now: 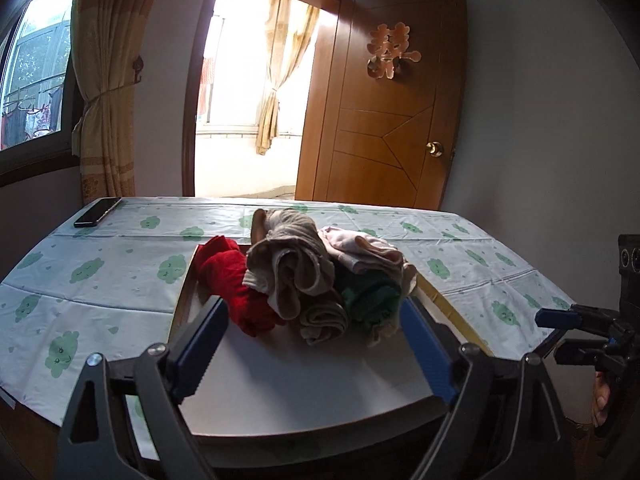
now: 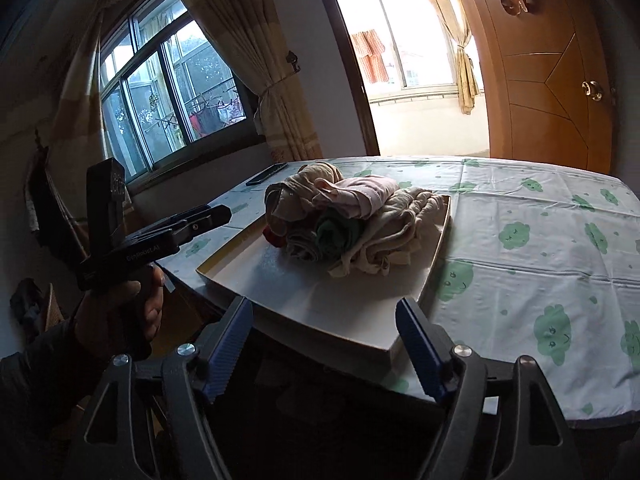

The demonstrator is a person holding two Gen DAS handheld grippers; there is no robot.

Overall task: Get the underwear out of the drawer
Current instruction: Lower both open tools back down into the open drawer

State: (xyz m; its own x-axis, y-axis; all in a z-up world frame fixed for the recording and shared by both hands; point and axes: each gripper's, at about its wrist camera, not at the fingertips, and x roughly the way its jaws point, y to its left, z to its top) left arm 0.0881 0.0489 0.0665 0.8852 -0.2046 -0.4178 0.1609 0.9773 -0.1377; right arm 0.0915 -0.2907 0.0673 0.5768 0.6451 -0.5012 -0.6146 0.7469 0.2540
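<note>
Red, beige, green, pink underwear [image 1: 304,276] heaped in white drawer [image 1: 312,384]; both tongs spread, empty.

We see soft, crumpled cloth underwear [image 1: 304,280] in a smooth matt white drawer [image 1: 320,384]. Tablecloth [image 1: 100,276] looks like thin creased plastic w/ slight sheen. Gripper pads [image 1: 428,352] are ribbed blue plastic or rubber, frames matt black w/ shiny metal bolts. Door [image 1: 392,120]: glossy varnished wood. Phone [image 1: 98,211]: glossy black.

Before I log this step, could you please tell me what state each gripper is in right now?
Left gripper: open, holding nothing.
Right gripper: open, holding nothing.
</note>
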